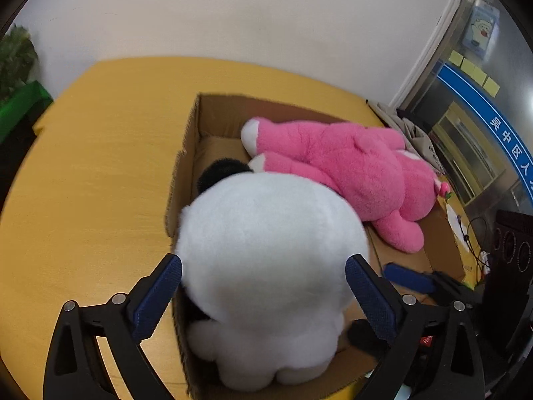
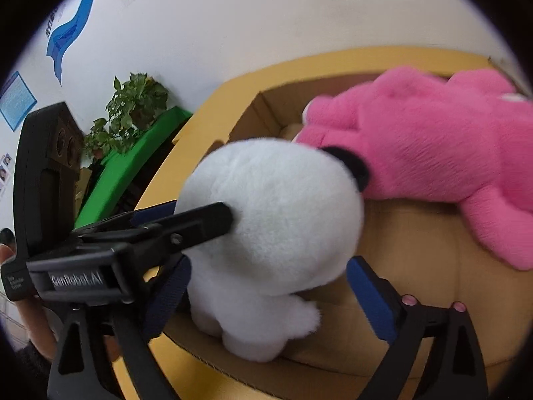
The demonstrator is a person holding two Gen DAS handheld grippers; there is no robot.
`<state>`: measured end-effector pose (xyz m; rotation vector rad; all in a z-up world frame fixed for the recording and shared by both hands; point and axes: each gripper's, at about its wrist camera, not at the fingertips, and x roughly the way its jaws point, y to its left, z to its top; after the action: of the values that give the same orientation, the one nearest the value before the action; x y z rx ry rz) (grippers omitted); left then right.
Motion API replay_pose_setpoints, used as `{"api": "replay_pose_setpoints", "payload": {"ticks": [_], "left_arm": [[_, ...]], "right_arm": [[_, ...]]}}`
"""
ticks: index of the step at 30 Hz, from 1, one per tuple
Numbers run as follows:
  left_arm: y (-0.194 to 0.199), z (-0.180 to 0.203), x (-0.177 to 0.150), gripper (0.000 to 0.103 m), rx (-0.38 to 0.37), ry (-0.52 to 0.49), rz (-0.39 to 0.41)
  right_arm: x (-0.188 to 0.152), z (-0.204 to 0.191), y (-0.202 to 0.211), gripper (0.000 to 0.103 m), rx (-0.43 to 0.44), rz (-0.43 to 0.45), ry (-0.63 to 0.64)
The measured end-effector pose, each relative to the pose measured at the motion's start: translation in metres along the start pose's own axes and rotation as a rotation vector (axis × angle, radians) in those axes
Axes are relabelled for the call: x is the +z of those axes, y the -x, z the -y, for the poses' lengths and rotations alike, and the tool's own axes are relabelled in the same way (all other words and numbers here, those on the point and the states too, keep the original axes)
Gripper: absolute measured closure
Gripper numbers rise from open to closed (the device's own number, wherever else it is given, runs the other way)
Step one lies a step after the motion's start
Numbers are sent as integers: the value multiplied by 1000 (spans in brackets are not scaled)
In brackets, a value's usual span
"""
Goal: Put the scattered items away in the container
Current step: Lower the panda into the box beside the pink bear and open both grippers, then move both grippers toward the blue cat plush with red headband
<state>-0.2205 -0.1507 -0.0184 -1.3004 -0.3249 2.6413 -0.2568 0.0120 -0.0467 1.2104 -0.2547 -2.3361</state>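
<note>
A white plush toy with black ears (image 1: 269,266) sits inside the near end of an open cardboard box (image 1: 186,166). A pink plush bear (image 1: 349,166) lies across the far part of the box. My left gripper (image 1: 263,296) is open, its blue pads on either side of the white plush's head, which fills the gap. In the right wrist view the white plush (image 2: 273,220) sits between the open right gripper's (image 2: 266,296) pads, and the pink bear (image 2: 433,153) lies behind it. The left gripper's finger (image 2: 200,220) presses the plush's head from the left.
The box stands on a yellow table (image 1: 93,183). A potted plant (image 2: 130,110) and a green bench (image 2: 133,163) are past the table's left edge. A black speaker (image 2: 60,140), cables and clutter (image 1: 473,243) sit at the right side.
</note>
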Motion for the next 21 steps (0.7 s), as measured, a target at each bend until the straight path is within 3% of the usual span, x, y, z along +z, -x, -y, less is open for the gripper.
{"api": "replay_pose_setpoints", "payload": {"ticks": [5,9,15,21], "left_arm": [[69,28,-19,0,90,-41,153],[105,60,-46,0,86,-44,221],[119,99,-80,0,82,-25,226],[123,130,-100,0,69,-59,215]], "right_arm": [[-21,-1,58,0,-111,118,58],[-43,3,107,0,-212,199,69],[-61,9,162,0,-367,297,115],[-79,19,188,0,-405,302,127]]}}
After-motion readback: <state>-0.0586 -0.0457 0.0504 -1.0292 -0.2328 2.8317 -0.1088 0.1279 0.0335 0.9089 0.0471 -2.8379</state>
